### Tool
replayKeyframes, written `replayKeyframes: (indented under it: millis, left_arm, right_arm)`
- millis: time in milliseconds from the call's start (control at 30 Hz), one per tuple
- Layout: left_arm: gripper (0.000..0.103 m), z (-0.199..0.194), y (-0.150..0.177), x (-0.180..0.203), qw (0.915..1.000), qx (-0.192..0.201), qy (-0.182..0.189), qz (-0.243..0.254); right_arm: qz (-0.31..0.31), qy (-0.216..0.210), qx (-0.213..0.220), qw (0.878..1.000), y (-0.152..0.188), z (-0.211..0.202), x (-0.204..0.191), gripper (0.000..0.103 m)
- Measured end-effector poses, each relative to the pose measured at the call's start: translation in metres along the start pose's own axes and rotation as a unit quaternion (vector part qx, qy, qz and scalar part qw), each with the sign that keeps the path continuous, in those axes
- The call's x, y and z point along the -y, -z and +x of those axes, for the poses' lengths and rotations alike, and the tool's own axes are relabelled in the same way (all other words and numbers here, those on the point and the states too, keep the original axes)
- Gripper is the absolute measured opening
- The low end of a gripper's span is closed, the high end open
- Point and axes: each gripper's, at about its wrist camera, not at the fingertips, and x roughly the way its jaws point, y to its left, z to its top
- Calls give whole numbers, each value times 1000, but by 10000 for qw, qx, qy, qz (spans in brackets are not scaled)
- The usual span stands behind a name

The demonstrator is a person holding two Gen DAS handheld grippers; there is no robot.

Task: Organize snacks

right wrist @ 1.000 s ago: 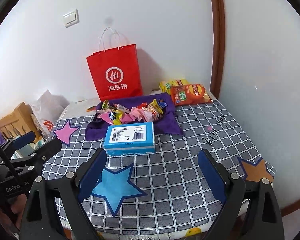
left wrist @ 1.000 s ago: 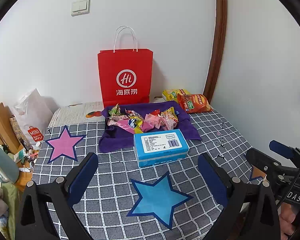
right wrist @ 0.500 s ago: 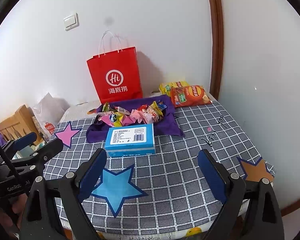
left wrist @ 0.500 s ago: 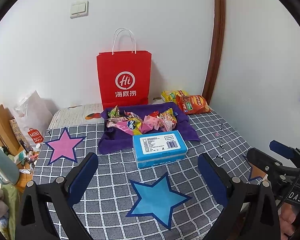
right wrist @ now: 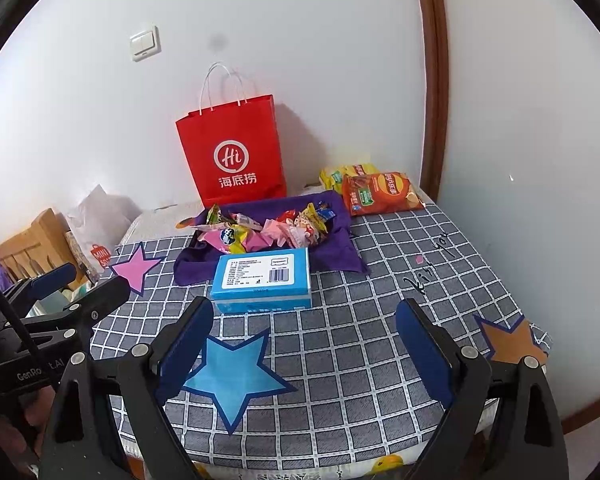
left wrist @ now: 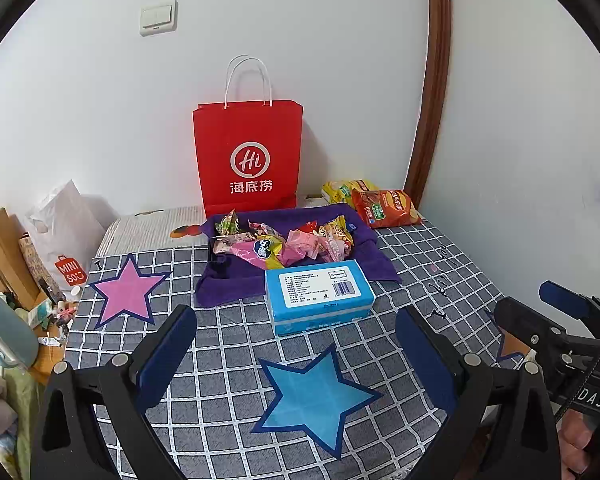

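Snacks (left wrist: pixel 284 242) are all piled on a purple cloth (left wrist: pixel 236 284) toward the far edge of the table (left wrist: pixel 420 280), which has a grey checked cover. Right behind the cloth a red paper bag (left wrist: pixel 248 160) stands upright against the wall, and two chip bags (left wrist: pixel 386 208) lie near the far right corner, just beside the cloth. A blue box (left wrist: pixel 320 296) sits at the near edge of the cloth, label up; can't tell if it overlaps the fabric or only touches it. Three paper stars are stuck flat on the cover: pink star (left wrist: pixel 126 290) by the left edge, blue star (left wrist: pixel 314 394) near the front middle, orange star (right wrist: pixel 512 342) at the near right corner.

Both grippers hover over the near edge with nothing in them. Left gripper (left wrist: pixel 296 360) has its fingers spread wide, blue star showing between them. Right gripper (right wrist: pixel 304 356) is the same deal, fingers wide apart over bare checked cover.
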Motion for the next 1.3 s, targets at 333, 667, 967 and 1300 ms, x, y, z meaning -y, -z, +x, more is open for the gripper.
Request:
replayKeyframes:
  millis: [333,667,967,1300]
  left_arm:
    - [100,0,0,1,10000,-4,-9,-8]
    - [100,0,0,1,10000,-5,0,-10]
    - [100,0,1,1,10000,-11,-4,-23]
    - [100,0,1,1,10000,-9,-9,-24]
  right_arm:
    - [-5,-5,-12,10000,1,0,0,92]
    - [-16,-11,-1,10000,2,-1,-2,92]
    - [-28,-19,3,10000,2,-1,-3,92]
    - [-49,-34,28,10000,2,-3,-4,92]
